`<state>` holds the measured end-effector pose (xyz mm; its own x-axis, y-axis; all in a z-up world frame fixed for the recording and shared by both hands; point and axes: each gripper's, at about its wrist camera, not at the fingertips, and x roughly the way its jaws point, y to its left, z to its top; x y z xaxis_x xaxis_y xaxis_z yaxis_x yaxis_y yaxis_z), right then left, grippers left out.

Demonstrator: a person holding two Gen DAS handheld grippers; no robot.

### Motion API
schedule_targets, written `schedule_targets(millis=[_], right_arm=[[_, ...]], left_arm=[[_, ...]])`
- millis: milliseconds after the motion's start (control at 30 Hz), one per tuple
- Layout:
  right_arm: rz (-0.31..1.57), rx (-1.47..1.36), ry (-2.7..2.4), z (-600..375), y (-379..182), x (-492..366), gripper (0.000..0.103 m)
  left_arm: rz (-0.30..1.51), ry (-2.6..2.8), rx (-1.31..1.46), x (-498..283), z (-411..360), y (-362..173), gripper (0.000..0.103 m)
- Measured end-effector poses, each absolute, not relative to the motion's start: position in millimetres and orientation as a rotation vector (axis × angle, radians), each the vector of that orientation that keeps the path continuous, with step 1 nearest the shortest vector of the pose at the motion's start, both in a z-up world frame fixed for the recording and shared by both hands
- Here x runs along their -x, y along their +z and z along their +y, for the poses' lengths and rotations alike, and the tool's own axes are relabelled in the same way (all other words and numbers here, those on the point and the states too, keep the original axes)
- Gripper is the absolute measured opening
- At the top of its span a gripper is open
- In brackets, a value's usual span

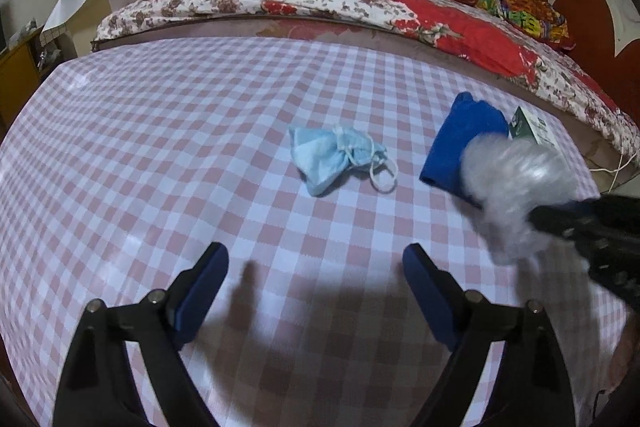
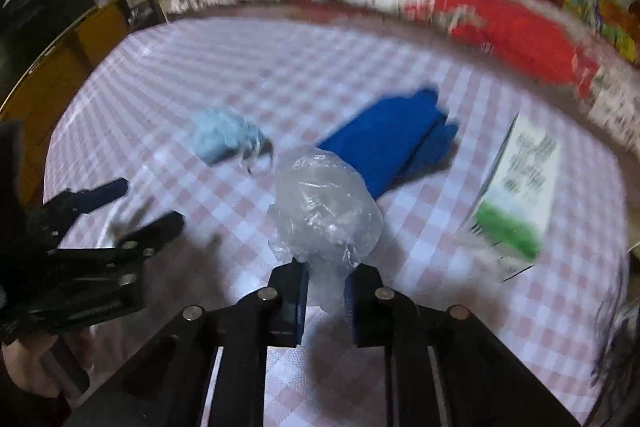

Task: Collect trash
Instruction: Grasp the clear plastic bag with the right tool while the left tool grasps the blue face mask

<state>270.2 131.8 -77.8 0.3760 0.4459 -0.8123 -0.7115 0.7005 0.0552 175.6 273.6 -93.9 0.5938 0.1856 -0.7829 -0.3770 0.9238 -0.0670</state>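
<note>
The crumpled clear plastic wrap (image 2: 324, 203) is the trash I have now: its lower tail sits between the pads of my right gripper (image 2: 326, 291), fingers pressed together on it, and the puffy bulk stands up just ahead of the fingertips. I judge the grip as thin, bc only a narrow twist of film is pinched; a fast swing could let it slide out, or the loose bulk could catch the blue folded cloth (image 2: 392, 143) lying just beyond the fingers.

My left gripper (image 1: 316, 267) has fingers spread wide w/ nothing between them, only checkered tablecloth (image 1: 160, 147). The crumpled light-blue face mask (image 1: 336, 155) lies ahead of its fingertips, apart from them. Risk there: the ear loops trail to one side, so a pinch on a loop only would let the mask dangle and drop.

To the right of my right fingers stands a white-green carton (image 2: 520, 187); closed or not, I cannot tell, the picture is blurred. I see no trash bin or bag in either view, so where to drop is unknown.
</note>
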Motion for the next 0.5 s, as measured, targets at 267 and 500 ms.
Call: schedule_targets(millis=[267,500], right_arm=[[0.873,0.291,0.649,126,-67,-303,0.016],[0.847,0.317,0.65,129,-67,-310,0.016]], left_arm=[[0.841,0.342,0.211,-210,272,-91,0.087],[0.868,0.37,0.205,-246,278,-110,0.086]])
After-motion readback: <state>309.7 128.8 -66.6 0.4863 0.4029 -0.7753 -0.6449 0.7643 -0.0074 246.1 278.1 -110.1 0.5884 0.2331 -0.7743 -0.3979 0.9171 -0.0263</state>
